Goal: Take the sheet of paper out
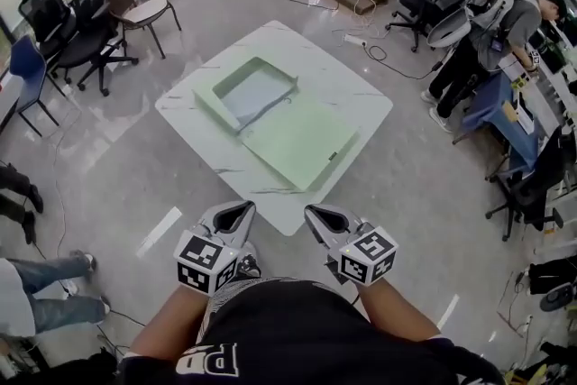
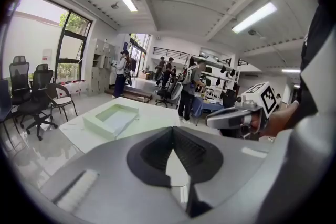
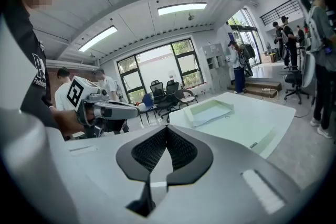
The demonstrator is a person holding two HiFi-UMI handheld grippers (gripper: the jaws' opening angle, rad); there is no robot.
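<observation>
1. We hold the left gripper and the right gripper side by side close to our body, short of the near corner of the white table. Neither touches anything.
2. Left jaws: tips pressed together, nothing between them.
3. Right jaws: same, tips meeting, nothing pinched.
4. The sheet of paper lies flat inside the open pale green box, on the table's far-left part, well away from both grippers.
5. The box lid lies flat on the table just beside the box, on the side nearer us.
6. Office chairs stand on the floor beyond the table, at left.
</observation>
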